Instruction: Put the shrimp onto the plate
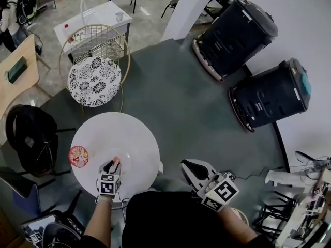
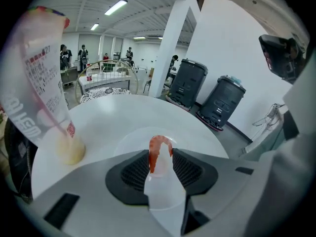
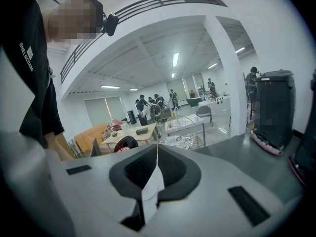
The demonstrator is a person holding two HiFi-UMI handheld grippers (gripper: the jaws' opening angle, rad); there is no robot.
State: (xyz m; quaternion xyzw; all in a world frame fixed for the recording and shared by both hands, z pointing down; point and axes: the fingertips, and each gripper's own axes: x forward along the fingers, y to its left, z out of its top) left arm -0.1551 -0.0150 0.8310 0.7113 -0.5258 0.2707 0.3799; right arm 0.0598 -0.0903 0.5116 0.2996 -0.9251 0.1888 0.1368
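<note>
While L claw [image 1: 114,164] grips shrimp [image 2: 159,151] over white round table [image 1: 135,137], R claw [image 3: 157,157] closed; grey floor [image 1: 176,97].

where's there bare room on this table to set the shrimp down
The plate just ahead of the left gripper is bare, as are the table's far half toward the patterned chair and its right side. Only the near-left edge is crowded: the red-topped packet stands there, beside the gripper holding the shrimp.
</note>
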